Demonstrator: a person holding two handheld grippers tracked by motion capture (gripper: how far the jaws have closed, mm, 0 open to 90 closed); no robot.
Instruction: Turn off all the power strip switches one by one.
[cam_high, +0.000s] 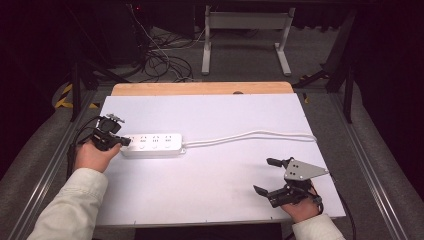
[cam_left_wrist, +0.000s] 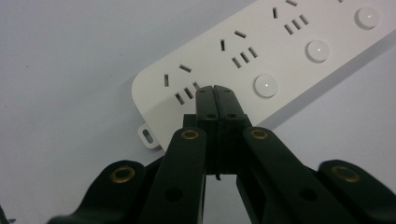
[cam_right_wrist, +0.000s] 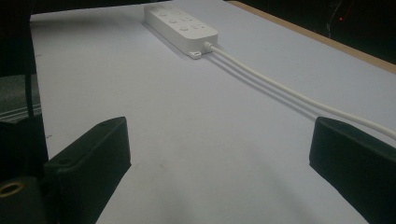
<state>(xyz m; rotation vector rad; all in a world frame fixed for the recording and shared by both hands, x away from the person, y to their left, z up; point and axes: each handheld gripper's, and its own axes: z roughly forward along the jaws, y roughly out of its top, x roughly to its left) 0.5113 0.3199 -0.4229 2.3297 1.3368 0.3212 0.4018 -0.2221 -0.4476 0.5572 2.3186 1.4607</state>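
White table (cam_high: 210, 195) top, wood strip along its far edge. Power strip (cam_high: 152, 144) lies flat in the left half, long side running left-right, its left end close to the table's left edge. Its cord (cam_high: 250, 135) leaves the right end and runs across to the right edge. Wide bare surface in front of the strip and across the middle; right front corner holds nothing but the right gripper.

Left gripper (cam_high: 125, 142): held in the person's left hand (cam_high: 94, 156) at the left edge, forearm coming in from the lower left. Jaws pressed together, nothing between them, tips over the strip's left end. In the left gripper view the tips (cam_left_wrist: 215, 88) sit at the end socket, beside the first round button (cam_left_wrist: 265, 86); contact cannot be told.

Right gripper (cam_high: 264, 175): near the front right corner, well apart from the strip, pointing left across the table. Jaws spread wide, holding nothing, bare table between them.
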